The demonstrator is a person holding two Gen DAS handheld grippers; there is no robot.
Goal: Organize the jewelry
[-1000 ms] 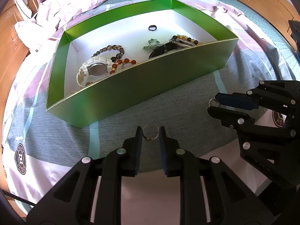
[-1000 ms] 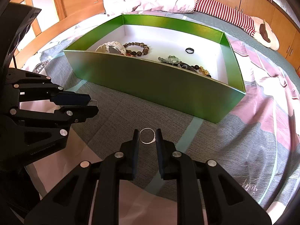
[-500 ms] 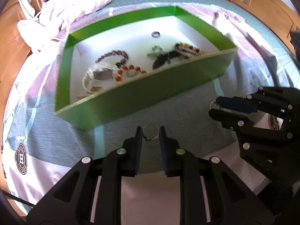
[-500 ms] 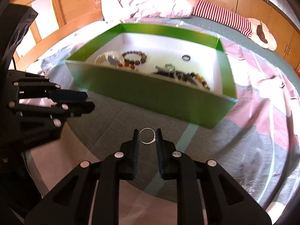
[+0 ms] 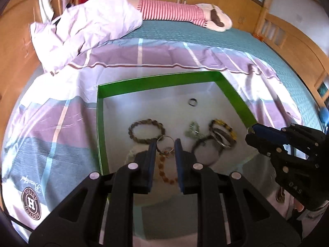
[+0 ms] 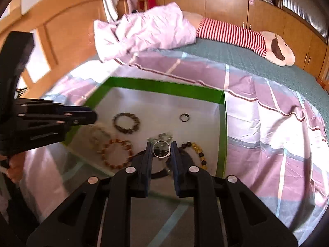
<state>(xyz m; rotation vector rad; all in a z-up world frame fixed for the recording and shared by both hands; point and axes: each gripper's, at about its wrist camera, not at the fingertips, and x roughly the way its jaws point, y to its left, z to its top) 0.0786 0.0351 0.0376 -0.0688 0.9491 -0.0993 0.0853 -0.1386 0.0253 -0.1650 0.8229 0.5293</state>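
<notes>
A green box [image 5: 158, 82] with a white floor lies on the bed and holds several bracelets, a watch and a small dark ring [image 5: 192, 102]. My left gripper [image 5: 165, 146] is shut on a thin silver ring [image 5: 164, 142] and hangs over the box's near half. My right gripper [image 6: 161, 151] is shut on another silver ring [image 6: 161, 152], also above the box [image 6: 164, 86], over the tangled jewelry. Each gripper shows in the other's view: the right gripper [image 5: 251, 132] at right, the left gripper [image 6: 93, 116] at left.
A brown bead bracelet [image 5: 146, 130], an amber bracelet [image 6: 117, 153] and a yellow bead bracelet [image 5: 223, 126] lie inside the box. A crumpled white duvet [image 5: 86, 22] and a striped plush toy [image 5: 185, 13] lie at the bed's far end. Wooden cabinets stand behind.
Both grippers have risen and moved forward from in front of the box to above it, still holding their rings. The box now shows from above.
</notes>
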